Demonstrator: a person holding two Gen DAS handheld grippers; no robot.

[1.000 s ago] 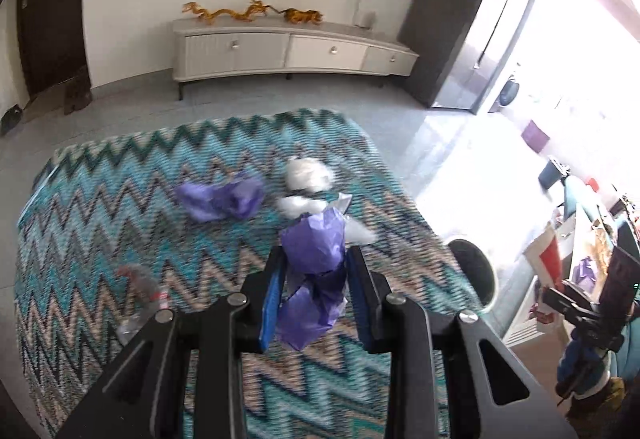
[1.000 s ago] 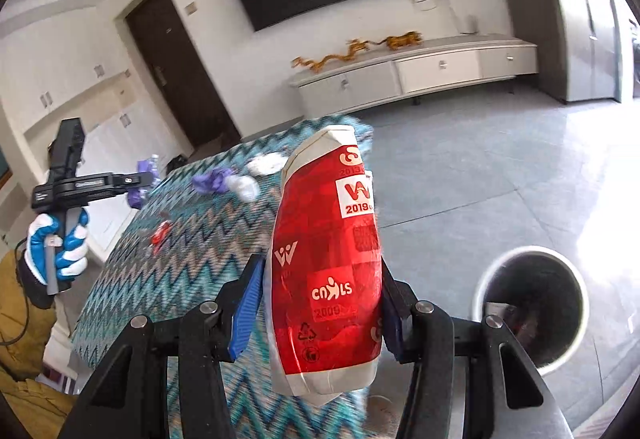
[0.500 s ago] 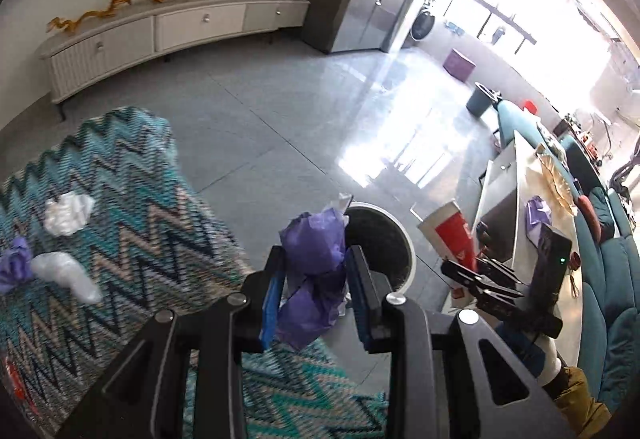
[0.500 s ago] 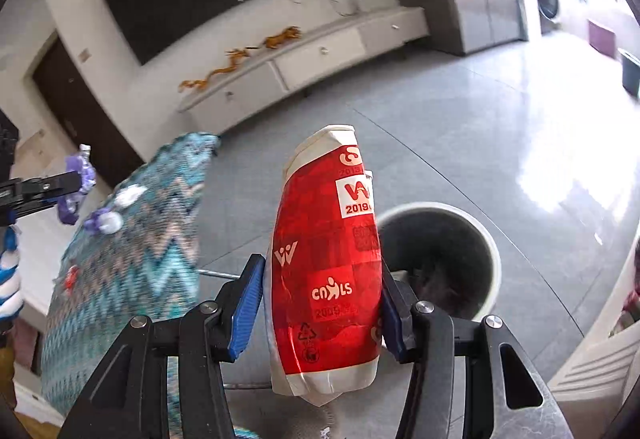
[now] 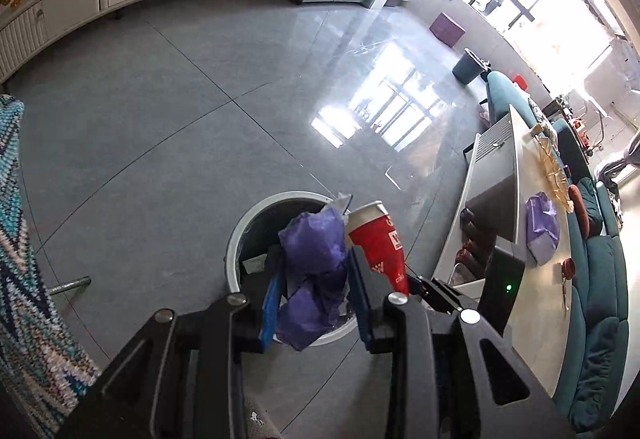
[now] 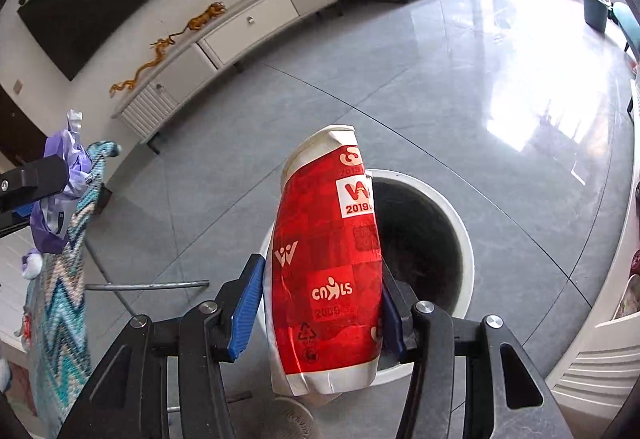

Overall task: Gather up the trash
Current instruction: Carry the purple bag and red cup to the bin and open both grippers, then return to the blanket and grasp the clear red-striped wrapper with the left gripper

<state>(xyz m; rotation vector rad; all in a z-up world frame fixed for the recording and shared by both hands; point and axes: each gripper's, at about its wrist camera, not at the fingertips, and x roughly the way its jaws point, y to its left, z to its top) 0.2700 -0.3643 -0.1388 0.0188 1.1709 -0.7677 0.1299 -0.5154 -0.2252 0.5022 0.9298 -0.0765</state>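
My left gripper is shut on a crumpled purple wad, which hangs over the mouth of a round white-rimmed bin on the floor. My right gripper is shut on a crushed red paper cup, held upright above the near rim of the same bin. In the left wrist view the red cup stands just right of the purple wad. In the right wrist view the purple wad shows at the far left, in the left gripper.
A table under a zigzag cloth stands left of the bin, with small wads on it and a metal leg below. A low white cabinet lines the far wall. A grey counter and teal sofa lie right.
Both views have swung away from the zigzag table toward the floor. The bin has come close under both grippers. Both grips are unchanged, and the cup now appears beside the purple wad.
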